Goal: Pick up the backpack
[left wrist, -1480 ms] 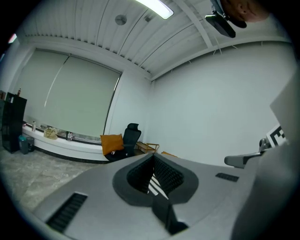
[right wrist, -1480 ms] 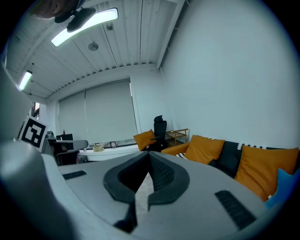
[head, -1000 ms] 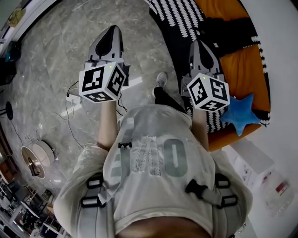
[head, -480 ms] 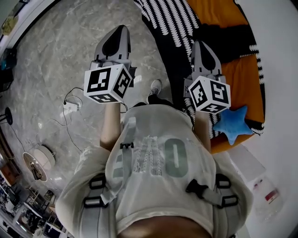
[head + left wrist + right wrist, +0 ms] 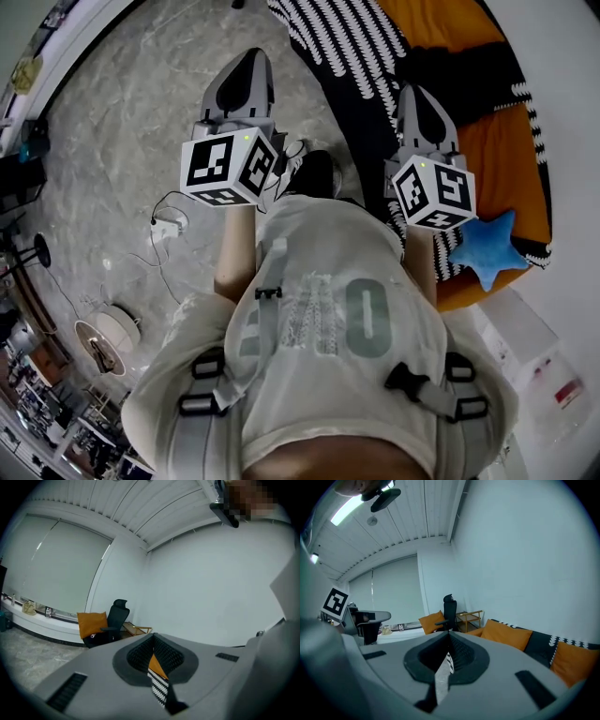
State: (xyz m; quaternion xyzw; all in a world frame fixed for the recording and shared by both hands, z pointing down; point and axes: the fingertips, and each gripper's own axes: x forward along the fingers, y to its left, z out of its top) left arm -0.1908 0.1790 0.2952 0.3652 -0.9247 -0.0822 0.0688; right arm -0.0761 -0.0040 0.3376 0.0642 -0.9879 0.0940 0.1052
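Backpack [image 5: 201, 398] sits on the person's shoulders with only its grey, buckled straps in view, so the pick-up looks complete. Left gripper [image 5: 249, 58] and right gripper [image 5: 415, 92] are both clenched on nothing, held out over the marble floor [image 5: 112, 141] and orange sofa [image 5: 487, 150], with nothing apparently left to lift.

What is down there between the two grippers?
In the head view, a shoe and dark trouser leg show between the left gripper and the right gripper, above grey floor.
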